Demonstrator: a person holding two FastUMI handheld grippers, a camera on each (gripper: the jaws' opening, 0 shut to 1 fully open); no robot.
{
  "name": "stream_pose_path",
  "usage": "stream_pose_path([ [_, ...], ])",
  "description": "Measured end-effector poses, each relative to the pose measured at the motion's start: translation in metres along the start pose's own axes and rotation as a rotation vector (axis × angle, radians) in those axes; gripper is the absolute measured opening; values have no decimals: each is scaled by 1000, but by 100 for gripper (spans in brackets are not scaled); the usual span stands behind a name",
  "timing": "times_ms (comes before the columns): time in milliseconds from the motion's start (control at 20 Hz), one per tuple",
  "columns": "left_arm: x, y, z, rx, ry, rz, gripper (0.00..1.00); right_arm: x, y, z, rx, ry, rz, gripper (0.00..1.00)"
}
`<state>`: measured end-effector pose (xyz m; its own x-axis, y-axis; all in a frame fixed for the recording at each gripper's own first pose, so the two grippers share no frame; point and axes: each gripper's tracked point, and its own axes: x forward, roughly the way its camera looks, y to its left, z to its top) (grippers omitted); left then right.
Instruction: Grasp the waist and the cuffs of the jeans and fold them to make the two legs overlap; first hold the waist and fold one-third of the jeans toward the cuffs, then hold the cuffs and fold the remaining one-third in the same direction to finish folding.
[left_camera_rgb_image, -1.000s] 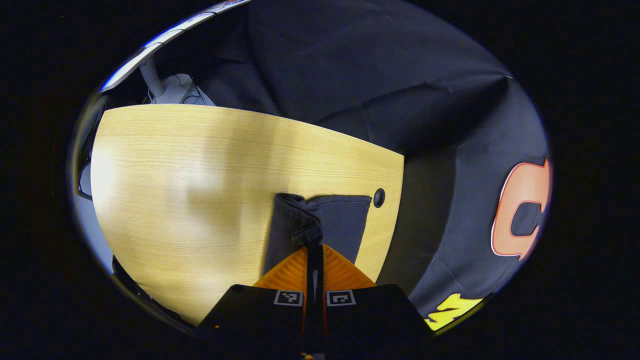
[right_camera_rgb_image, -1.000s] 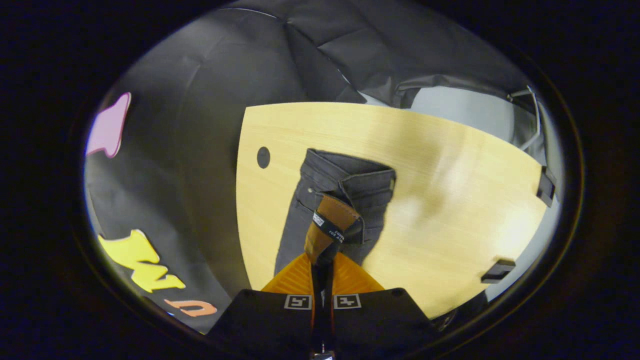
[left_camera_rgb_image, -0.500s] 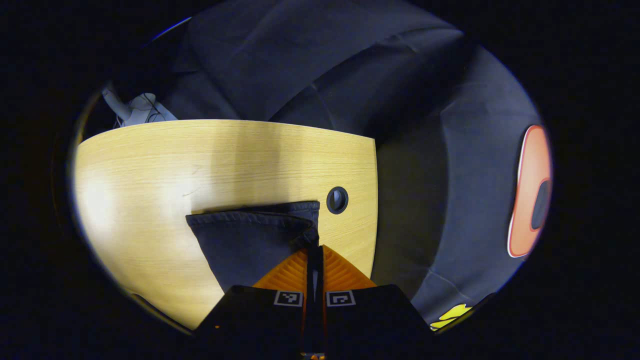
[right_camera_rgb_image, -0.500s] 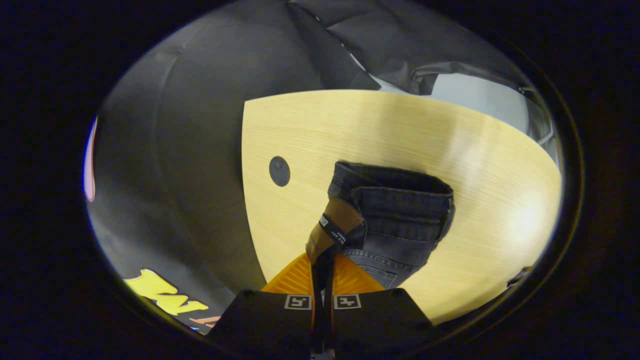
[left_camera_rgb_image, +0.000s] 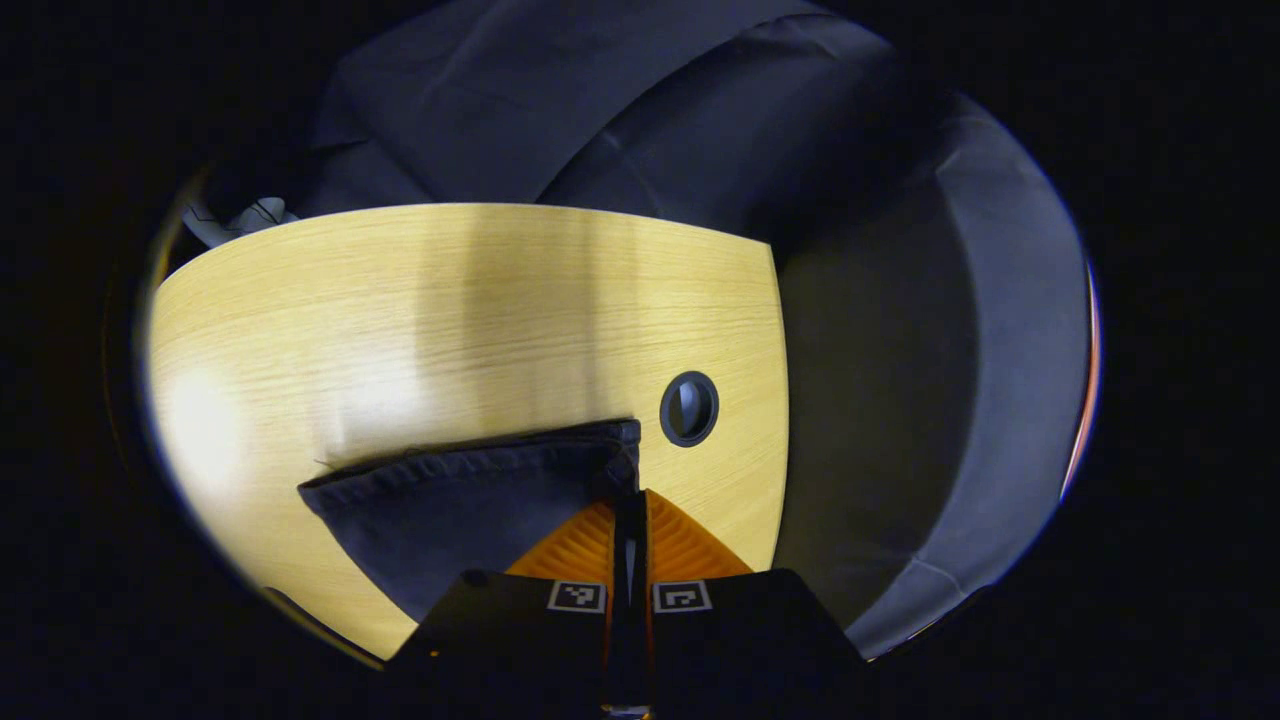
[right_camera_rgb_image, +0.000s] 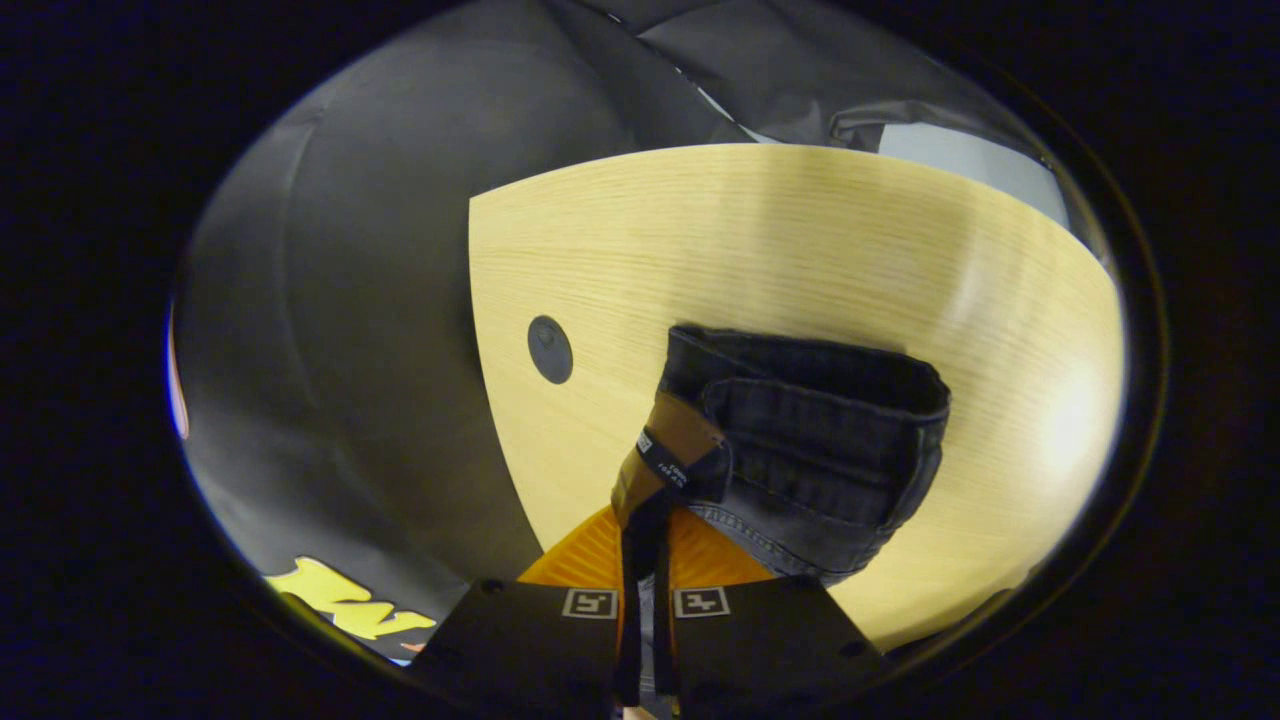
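Dark denim jeans lie on a light wooden table. In the left gripper view the cuff end (left_camera_rgb_image: 470, 495) spreads flat to the left of my left gripper (left_camera_rgb_image: 630, 495), which is shut on the cuff's right corner. The right gripper view has the waist end (right_camera_rgb_image: 810, 430) bunched up, its waistband and brown leather patch (right_camera_rgb_image: 672, 455) right at my right gripper (right_camera_rgb_image: 645, 510), which is shut on the waistband by the patch. The stretch of the jeans between the two ends is hidden.
A round cable hole (left_camera_rgb_image: 688, 408) sits in the table (left_camera_rgb_image: 420, 300) just right of the cuff; it appears as the cable hole (right_camera_rgb_image: 550, 349) left of the waist. The table edge (right_camera_rgb_image: 490, 380) drops off beside it toward the black cloth wall.
Both grippers have come down toward the table, and each end of the jeans now lies lower and wider. The cuff has flattened out to the left. Both grips stay shut.
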<state>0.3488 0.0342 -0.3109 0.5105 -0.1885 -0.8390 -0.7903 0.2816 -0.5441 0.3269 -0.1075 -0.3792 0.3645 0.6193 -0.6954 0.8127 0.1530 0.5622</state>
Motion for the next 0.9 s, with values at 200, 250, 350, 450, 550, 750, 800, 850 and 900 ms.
stream_pose_path([
  [200,-7,8,-6,39,24,54,27,-5,6,-1,31,-47,23,18],
  [250,4,7,-10,44,29,59,54,-9,7,-1,34,-69,24,19],
  [350,-10,3,-14,45,35,48,73,-21,9,-2,-12,-127,26,59],
  [450,-28,-6,-17,82,34,23,94,-39,4,-4,-120,-194,-17,88],
  [550,-59,-18,-20,211,9,-6,95,-61,4,-10,-261,-268,-43,88],
  [750,-148,-64,-35,576,-131,-171,95,-120,23,-48,-614,-432,-17,96],
  [800,-173,-75,-42,664,-180,-215,95,-137,27,-61,-720,-483,0,96],
  [850,-201,-91,-55,748,-224,-267,95,-153,33,-77,-825,-536,16,96],
  [900,-223,-95,-70,831,-261,-309,95,-171,37,-93,-928,-587,32,96],
])
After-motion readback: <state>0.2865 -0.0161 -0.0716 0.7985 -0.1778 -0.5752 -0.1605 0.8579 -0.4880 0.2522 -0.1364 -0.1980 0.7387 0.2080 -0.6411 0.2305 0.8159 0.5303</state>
